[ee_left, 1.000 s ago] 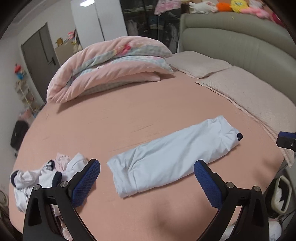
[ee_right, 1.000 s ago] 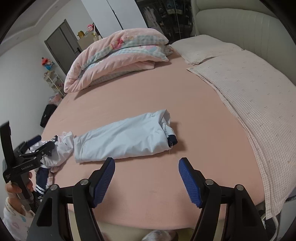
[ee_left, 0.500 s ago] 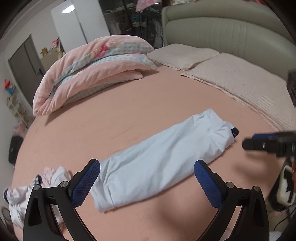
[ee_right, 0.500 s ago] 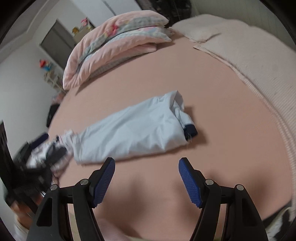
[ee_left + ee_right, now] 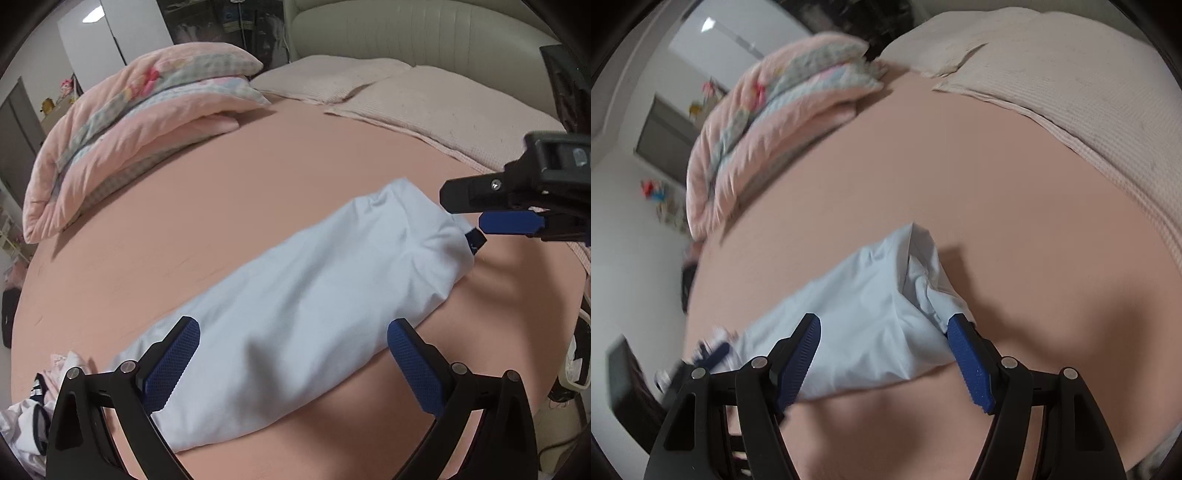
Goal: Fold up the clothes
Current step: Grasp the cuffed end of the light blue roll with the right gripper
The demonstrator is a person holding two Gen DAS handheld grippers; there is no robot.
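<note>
A white garment (image 5: 314, 295), folded into a long strip with a dark-trimmed end (image 5: 476, 240), lies slantwise on the pink bed sheet (image 5: 221, 206). My left gripper (image 5: 293, 354) hovers open over the strip's near-left part, its blue pads on either side of the cloth. My right gripper (image 5: 884, 350) is open over the strip's right end (image 5: 868, 314), with one pad by the bunched edge (image 5: 931, 280). In the left wrist view the right gripper (image 5: 509, 218) reaches in from the right, just above that end. Neither gripper presses on the cloth.
A small heap of other clothes (image 5: 33, 406) lies at the bed's near-left edge. A folded pink duvet (image 5: 129, 125) is at the back left. A beige pillow and blanket (image 5: 424, 99) cover the back right before a padded headboard (image 5: 406, 33).
Both grippers have come down and closer to the white strip, which now fills much more of each view. The right gripper has entered the left wrist view and rolled.
</note>
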